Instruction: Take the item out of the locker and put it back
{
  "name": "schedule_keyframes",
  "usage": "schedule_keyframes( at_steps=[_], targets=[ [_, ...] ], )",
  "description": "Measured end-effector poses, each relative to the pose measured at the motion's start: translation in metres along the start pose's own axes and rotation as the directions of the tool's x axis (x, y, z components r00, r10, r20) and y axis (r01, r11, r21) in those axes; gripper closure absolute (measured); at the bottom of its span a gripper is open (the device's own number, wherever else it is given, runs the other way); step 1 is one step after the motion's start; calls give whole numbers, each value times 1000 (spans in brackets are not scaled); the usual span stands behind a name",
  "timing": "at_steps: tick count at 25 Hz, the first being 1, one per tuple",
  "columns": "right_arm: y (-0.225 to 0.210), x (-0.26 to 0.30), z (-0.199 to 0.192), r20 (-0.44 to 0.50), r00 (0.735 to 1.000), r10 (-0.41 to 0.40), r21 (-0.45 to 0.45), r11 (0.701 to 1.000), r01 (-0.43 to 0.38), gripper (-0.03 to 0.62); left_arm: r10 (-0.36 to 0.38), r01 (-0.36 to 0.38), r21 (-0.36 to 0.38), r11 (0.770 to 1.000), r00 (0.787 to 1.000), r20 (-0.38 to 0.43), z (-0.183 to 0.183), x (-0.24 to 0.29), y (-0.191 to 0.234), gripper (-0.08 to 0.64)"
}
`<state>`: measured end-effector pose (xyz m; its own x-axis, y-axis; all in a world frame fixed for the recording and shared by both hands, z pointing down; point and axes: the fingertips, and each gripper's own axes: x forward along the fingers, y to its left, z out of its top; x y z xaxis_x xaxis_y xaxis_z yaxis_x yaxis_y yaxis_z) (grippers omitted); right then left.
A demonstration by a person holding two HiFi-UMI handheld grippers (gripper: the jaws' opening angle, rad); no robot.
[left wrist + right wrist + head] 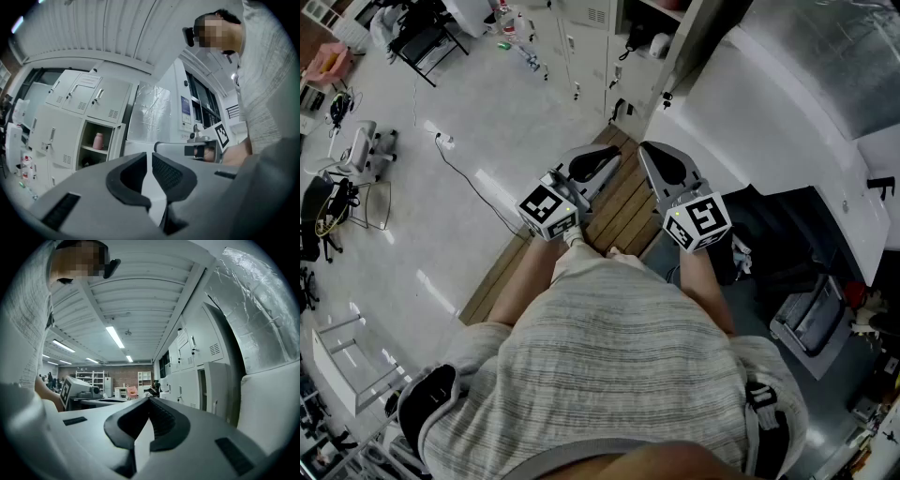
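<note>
A bank of pale grey lockers (pixel 70 117) stands ahead, and one compartment (pixel 96 150) is open, its door (pixel 116 140) swung to the right. Inside, a pink bottle (pixel 98 140) stands on the shelf, with a dark item (pixel 86 163) below it. In the head view the open locker (pixel 649 37) is far ahead of both grippers. My left gripper (pixel 150 158) is level with its jaws together and nothing between them. My right gripper (pixel 150 400) is beside it, also shut and empty. Both the left gripper (pixel 602 155) and the right gripper (pixel 661 155) are held out in front of the person's body.
A wooden floor mat (pixel 609 216) lies under the grippers. To the right stands a white unit (pixel 769 122) with a foil-wrapped panel (pixel 150 112) on it. A cable (pixel 469 183) runs over the pale floor at the left, and a chair (pixel 422 37) stands far left.
</note>
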<state>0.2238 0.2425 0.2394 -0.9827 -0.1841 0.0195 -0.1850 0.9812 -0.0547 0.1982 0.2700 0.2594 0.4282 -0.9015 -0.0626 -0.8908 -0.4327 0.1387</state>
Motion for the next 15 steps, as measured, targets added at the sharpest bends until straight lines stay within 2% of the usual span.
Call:
schedule_keyframes(
  at_steps=[15],
  targets=[
    [4,11,-3,-17,999,30,-4,1000,-30,569,14,-14,-18,1000,1000,-2,-3,-6,12,523]
  ],
)
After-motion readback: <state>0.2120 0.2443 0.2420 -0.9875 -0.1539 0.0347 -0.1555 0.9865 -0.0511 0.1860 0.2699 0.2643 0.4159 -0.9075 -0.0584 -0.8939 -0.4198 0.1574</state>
